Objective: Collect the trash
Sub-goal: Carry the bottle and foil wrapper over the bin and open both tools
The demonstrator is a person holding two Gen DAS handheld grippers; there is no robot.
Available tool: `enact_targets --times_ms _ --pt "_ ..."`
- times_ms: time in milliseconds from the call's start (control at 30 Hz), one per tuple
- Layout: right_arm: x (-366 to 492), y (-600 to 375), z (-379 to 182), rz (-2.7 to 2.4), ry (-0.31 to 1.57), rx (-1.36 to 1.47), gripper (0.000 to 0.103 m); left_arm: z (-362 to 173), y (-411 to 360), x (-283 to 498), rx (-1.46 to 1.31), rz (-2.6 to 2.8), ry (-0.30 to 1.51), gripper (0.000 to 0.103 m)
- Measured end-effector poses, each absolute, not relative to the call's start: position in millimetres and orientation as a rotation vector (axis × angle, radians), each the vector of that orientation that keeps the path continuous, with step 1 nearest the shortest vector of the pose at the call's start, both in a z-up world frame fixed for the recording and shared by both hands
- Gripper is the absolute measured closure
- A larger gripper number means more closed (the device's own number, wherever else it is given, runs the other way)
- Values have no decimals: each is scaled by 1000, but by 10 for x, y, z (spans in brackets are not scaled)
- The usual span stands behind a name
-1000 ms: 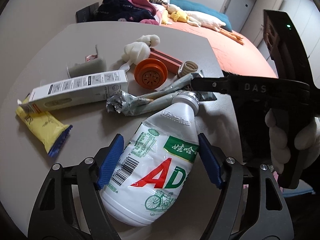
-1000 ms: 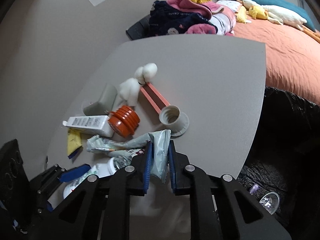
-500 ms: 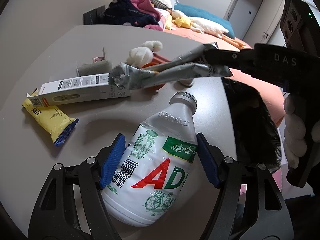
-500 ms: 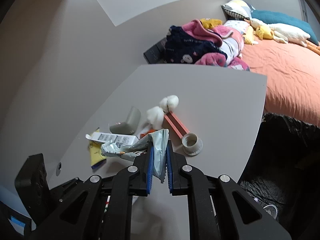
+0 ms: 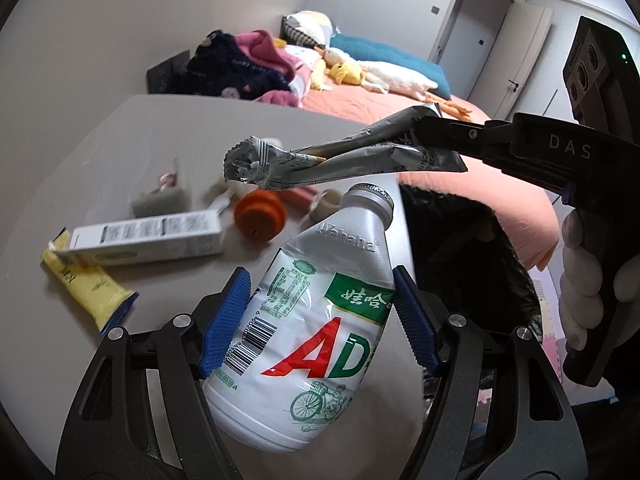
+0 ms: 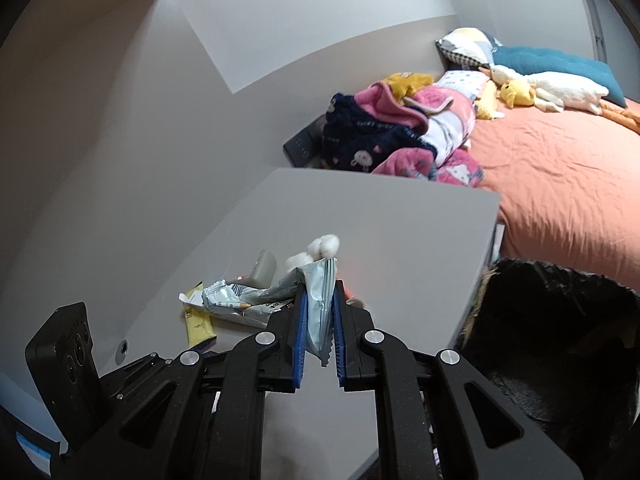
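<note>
Left wrist view showed the left gripper (image 5: 320, 316) clamped on the white bottle (image 5: 316, 320), which had come up off the grey table (image 5: 120, 140) since a second before. The right gripper (image 6: 319, 332) was pinched shut on the crumpled silver wrapper (image 5: 340, 158), now lifted well clear of the table, above the bottle and beside the black trash bag (image 6: 560, 320).
</note>
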State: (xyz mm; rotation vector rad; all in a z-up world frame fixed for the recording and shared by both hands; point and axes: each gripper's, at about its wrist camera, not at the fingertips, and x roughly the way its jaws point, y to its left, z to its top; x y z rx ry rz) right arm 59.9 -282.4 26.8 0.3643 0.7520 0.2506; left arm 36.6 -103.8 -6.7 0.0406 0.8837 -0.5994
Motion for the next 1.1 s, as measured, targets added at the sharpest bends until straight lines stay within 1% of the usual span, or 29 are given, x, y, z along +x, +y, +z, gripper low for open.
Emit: enact_targets --times_ms 633,1100 --pt "337 -3592 436 138 677 410 90 143 -1798 402 85 -728 839 33" --pt "65 -4079 487 52 636 436 90 200 -2332 334 127 -828 826 33"
